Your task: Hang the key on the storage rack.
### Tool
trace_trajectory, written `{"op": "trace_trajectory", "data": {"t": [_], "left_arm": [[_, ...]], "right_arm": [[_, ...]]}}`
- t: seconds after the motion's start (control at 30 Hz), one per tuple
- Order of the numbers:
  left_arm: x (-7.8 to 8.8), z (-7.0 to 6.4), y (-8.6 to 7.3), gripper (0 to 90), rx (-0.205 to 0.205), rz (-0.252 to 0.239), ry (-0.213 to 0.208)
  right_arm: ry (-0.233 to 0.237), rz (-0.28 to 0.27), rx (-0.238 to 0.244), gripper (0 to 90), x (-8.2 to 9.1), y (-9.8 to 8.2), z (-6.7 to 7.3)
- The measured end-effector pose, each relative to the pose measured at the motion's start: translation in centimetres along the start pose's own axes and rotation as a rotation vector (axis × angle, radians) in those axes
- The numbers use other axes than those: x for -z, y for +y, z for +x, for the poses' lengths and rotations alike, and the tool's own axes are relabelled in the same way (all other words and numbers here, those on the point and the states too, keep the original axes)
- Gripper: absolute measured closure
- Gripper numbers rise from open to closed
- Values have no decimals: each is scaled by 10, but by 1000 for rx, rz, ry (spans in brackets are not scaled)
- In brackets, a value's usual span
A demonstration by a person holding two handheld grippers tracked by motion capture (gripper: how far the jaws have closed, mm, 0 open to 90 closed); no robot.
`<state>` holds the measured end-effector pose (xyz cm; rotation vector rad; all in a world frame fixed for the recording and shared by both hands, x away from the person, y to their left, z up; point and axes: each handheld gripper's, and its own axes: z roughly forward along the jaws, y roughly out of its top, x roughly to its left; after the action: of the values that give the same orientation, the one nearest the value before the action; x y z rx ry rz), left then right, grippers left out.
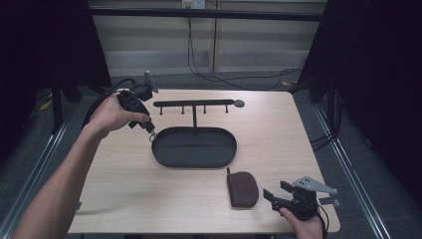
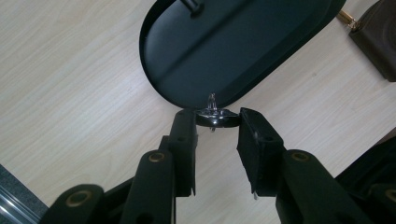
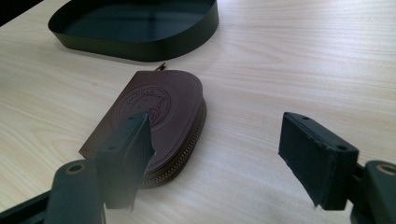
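Nearest, at the table's front right corner: right gripper (image 1: 276, 196) resting low, jaws spread wide with nothing between them, pointed at the brown zip pouch (image 1: 242, 188) lying flat just beside it. In the right gripper view, one pad (image 3: 126, 149) overlapping the pouch (image 3: 154, 121) edge, whether touching or merely in front impossible to tell. Risk here: a careless nudge sliding the pouch toward the table's front edge.

Farther in, left of centre: left gripper (image 1: 149, 128) held above the near-left rim of the black oval tray (image 1: 194, 148), jaws pinching a small shiny metal clasp (image 2: 214, 115) by its ends. Grip narrow, on slick metal, only the pad tips engaged; likely to twist or slip out if the hand tilts or jolts. From that position, a drop probably landing on the tray rim or bare wood rather than inside, possibly bouncing away. Possibly meant for the hook rack (image 1: 194, 103) rising behind the tray: small pegs, thin bar, easy to miss or knock with the jaws.

Surface: pale wood-grain table (image 1: 278, 139), matt, uncluttered, rounded corners.

Beyond: grey floor, black cables (image 1: 219, 77) trailing along the pale back wall, dark curtains at both sides, a black bar across the top.
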<state>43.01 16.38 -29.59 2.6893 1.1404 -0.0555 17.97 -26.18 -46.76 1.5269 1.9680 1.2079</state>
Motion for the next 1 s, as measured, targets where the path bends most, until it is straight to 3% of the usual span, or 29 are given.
{"op": "trace_trajectory", "data": {"t": [0.33,0.57,0.87,1.0], "left_arm": [[0,6,16,678,22,-5,-8],[-5,1,25,678,14,10,5],[-4,3,34,678,34,18,33],[-2,4,39,678,48,10,27]], "right_arm": [[6,-3,-6,256,1,0,-1],[9,-3,-7,255,0,0,-1],[9,-5,-9,255,0,0,-1],[9,-7,-7,256,1,0,-1]]}}
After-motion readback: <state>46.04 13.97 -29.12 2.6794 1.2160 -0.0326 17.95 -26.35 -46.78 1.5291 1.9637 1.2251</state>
